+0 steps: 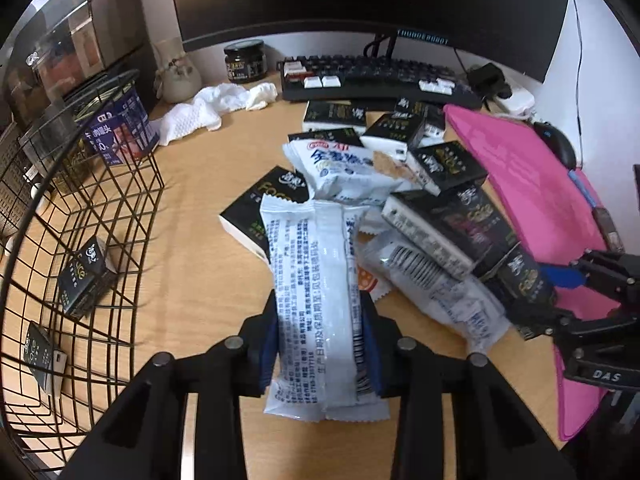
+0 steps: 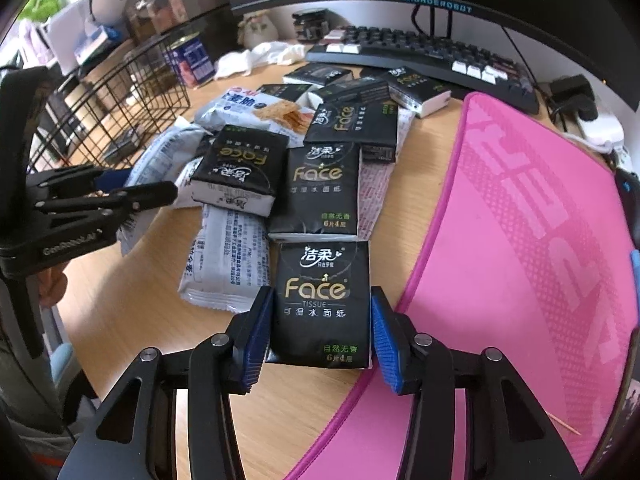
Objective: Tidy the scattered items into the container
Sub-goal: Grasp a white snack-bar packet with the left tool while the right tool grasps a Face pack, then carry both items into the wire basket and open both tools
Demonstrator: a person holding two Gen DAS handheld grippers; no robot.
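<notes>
Left of the pile on the worktop, your wire basket already holds a few tissue packs. Your left gripper is clamped on a white snack packet, long axis running away along the fingers; the basket lies directly to its left, so this arm looks nearer. Your right gripper brackets a black tissue pack beside the pink mat, pads at its sides; firm contact cannot be confirmed.

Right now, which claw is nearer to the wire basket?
Left. The left claw, shut on a white snack packet, is just beside the wire basket. The right claw is farther, by the pink mat.
</notes>
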